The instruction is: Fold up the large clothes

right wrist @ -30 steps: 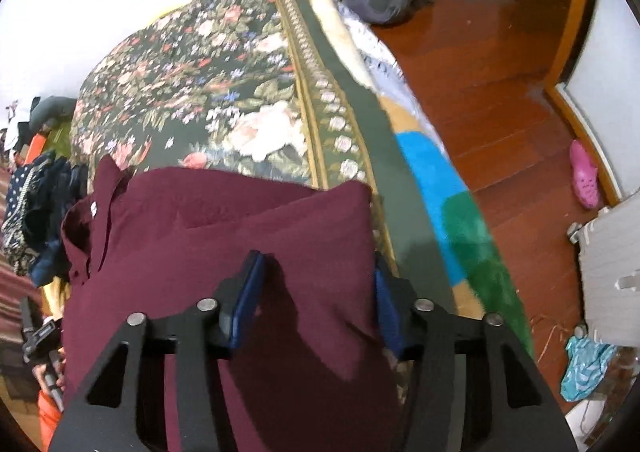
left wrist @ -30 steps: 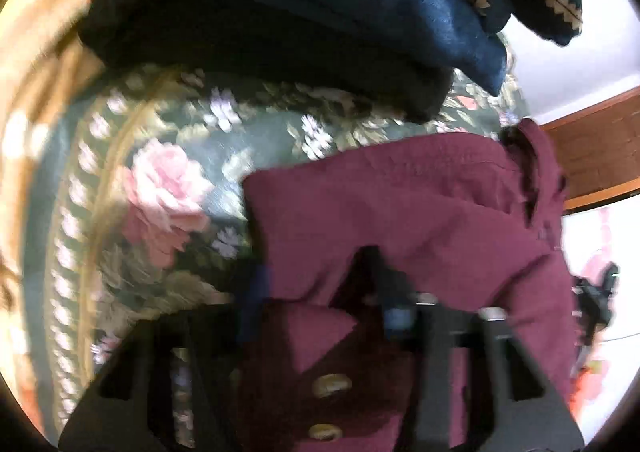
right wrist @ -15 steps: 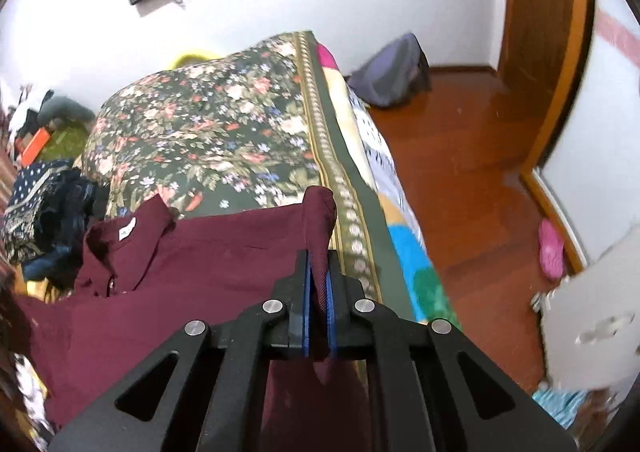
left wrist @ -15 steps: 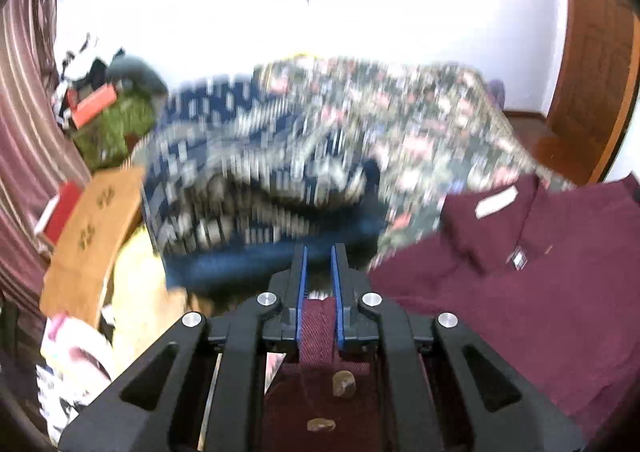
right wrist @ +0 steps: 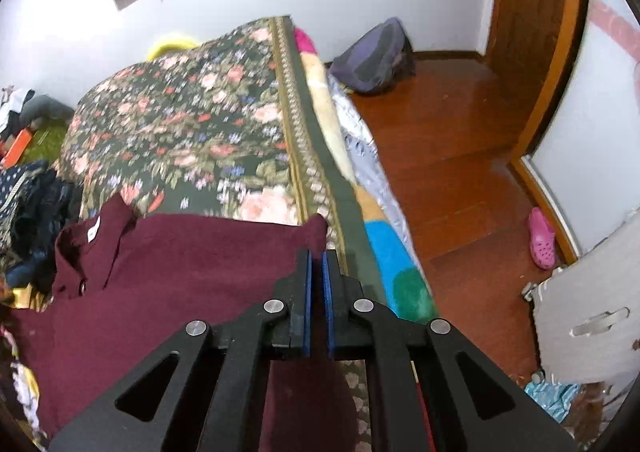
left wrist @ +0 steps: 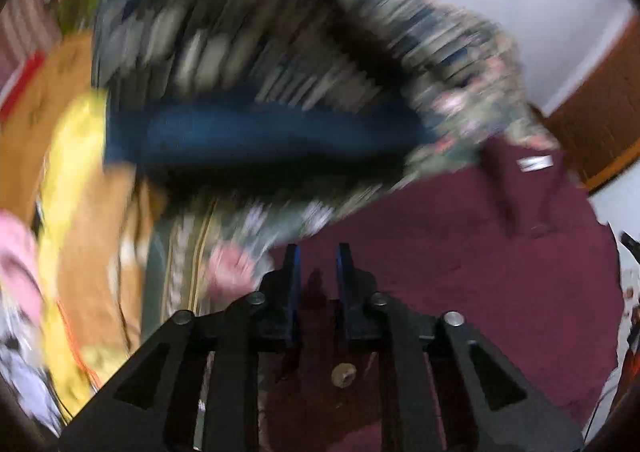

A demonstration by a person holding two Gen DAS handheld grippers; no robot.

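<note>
While your right gripper point(right wrist: 316, 256) pinches the maroon shirt point(right wrist: 192, 252), its length runs leftward beneath your narrowly parted left gripper point(left wrist: 317, 252).

Most of the left wrist view is smeared: the heap of dark patterned clothes point(left wrist: 248, 64) beyond the shirt point(left wrist: 460, 252) is only streaks, and the yellow and tan things point(left wrist: 76, 220) left of it cannot be made out. The shirt's lower part runs under the left claw point(left wrist: 317, 268) and off the bottom edge. In the right wrist view, the right claw point(right wrist: 316, 272) hides whether cloth sits between its nearly touching pads.
</note>
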